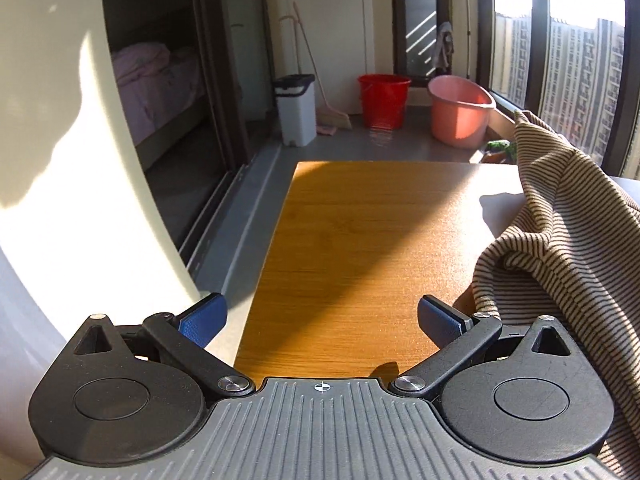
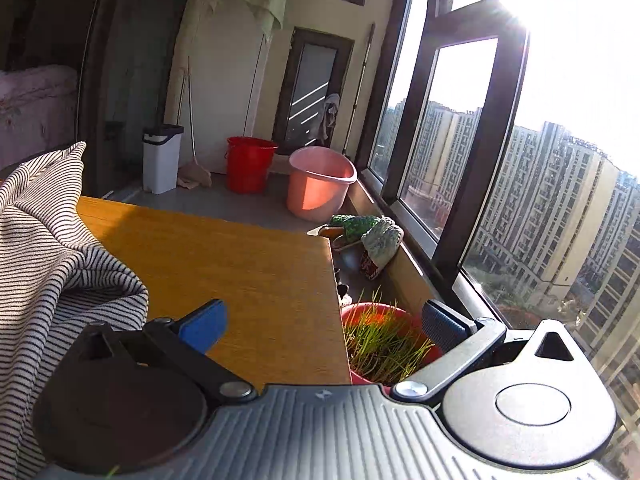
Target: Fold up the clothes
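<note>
A striped brown-and-cream garment (image 1: pixel 560 232) lies bunched on the wooden table (image 1: pixel 360 240), rising at the right edge of the left wrist view. My left gripper (image 1: pixel 322 320) hovers over the table's near left part, open, with nothing between its blue pads; its right finger is close beside the cloth. In the right wrist view the same garment (image 2: pixel 44 264) fills the left side. My right gripper (image 2: pixel 324 322) is open and holds nothing, over the table's (image 2: pixel 240 272) near right edge, with the cloth just left of its left finger.
Past the table's far end stand a red bucket (image 1: pixel 383 100), a pink basin (image 1: pixel 460 112), a white bin (image 1: pixel 296 108) and a broom. A potted grass plant (image 2: pixel 384 344) and slippers (image 2: pixel 368 236) sit by the window at the right. A sliding door track runs along the left.
</note>
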`<state>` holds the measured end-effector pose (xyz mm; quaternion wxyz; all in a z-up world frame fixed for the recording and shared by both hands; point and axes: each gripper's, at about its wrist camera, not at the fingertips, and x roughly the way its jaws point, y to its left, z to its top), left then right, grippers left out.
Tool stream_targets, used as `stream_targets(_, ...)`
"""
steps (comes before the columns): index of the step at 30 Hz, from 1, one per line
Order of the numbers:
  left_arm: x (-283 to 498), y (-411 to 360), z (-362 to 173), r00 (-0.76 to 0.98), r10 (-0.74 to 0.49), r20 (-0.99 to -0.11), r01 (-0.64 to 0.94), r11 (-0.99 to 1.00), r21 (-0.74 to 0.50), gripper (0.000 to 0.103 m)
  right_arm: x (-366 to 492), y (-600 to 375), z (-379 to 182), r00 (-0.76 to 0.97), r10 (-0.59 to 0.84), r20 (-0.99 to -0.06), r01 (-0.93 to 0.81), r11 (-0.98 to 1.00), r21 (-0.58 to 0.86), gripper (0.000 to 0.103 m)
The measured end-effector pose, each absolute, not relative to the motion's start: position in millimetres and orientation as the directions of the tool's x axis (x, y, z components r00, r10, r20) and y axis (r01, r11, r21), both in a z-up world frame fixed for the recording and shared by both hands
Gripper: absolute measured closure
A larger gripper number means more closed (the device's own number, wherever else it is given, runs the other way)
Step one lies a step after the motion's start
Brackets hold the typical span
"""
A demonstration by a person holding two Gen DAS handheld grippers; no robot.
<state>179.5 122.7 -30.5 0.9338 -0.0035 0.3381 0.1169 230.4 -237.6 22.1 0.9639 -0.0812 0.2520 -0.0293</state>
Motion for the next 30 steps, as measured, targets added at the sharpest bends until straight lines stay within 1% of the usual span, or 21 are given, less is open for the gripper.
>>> stream_targets(2,176.1,124.2,-34.6,0.743,0.208,-0.636,-0.211,0.975,0.072,0.000,227.8,-252.3,19.4,0.855,-0.116,-0.506,0.055,0.989,-0.134,0.000)
stream_targets(5,160.7,123.2,-32.6,0.785,0.245,-0.569,-0.218,0.969,0.117,0.000,223.0,-273.3,13.0,0.825,-0.114,-0.554,0.111,0.993,-0.039,0.000)
stream_targets(7,155.9,123.8,-32.0,0.792,0.265,-0.549,-0.223,0.964,0.144,0.000,219.6,-281.2,10.0,0.821,-0.075,-0.566,0.101,0.995,0.015,0.000)
stream_targets(9,155.3,128.1,-29.1,0.782,0.281,-0.556,-0.240,0.960,0.147,0.000,216.0,-288.0,7.3,0.820,-0.032,-0.572,0.085,0.994,0.066,0.000)
stream_targets(13,160.1,145.2,-31.3,0.736,0.304,-0.605,-0.297,0.948,0.115,0.000,214.5,-286.4,5.4,0.808,0.051,-0.587,0.010,0.995,0.099,0.000)
stream_targets(16,162.5,157.8,-33.3,0.714,0.286,-0.639,-0.328,0.943,0.056,0.000,216.0,-285.8,8.7,0.812,0.117,-0.572,-0.064,0.992,0.111,0.000)
stream_targets(18,164.4,161.0,-33.3,0.710,0.244,-0.660,-0.314,0.949,0.013,0.000,224.7,-287.4,8.0,0.792,0.127,-0.597,-0.078,0.991,0.107,0.000)
stream_targets(20,166.2,158.3,-32.8,0.703,0.244,-0.668,-0.319,0.948,0.010,0.000,234.0,-289.0,6.7,0.769,0.130,-0.626,-0.084,0.991,0.102,0.000)
stream_targets(22,169.3,155.4,-32.7,0.698,0.228,-0.679,-0.306,0.952,0.005,0.000,231.9,-290.4,9.9,0.769,0.098,-0.632,-0.053,0.995,0.090,0.000)
stream_targets(25,166.0,153.4,-34.0,0.696,0.145,-0.704,-0.245,0.969,-0.042,0.000,221.2,-297.8,11.4,0.788,0.026,-0.615,-0.006,0.999,0.035,0.000)
stream_targets(27,153.7,147.3,-36.8,0.714,0.127,-0.688,-0.228,0.972,-0.057,0.000,212.8,-309.1,11.1,0.797,-0.021,-0.603,0.042,0.999,0.022,0.000)
stream_targets(30,137.9,135.6,-37.2,0.732,0.104,-0.674,-0.217,0.972,-0.087,0.000,202.0,-338.7,11.1,0.806,-0.076,-0.586,0.135,0.989,0.058,0.000)
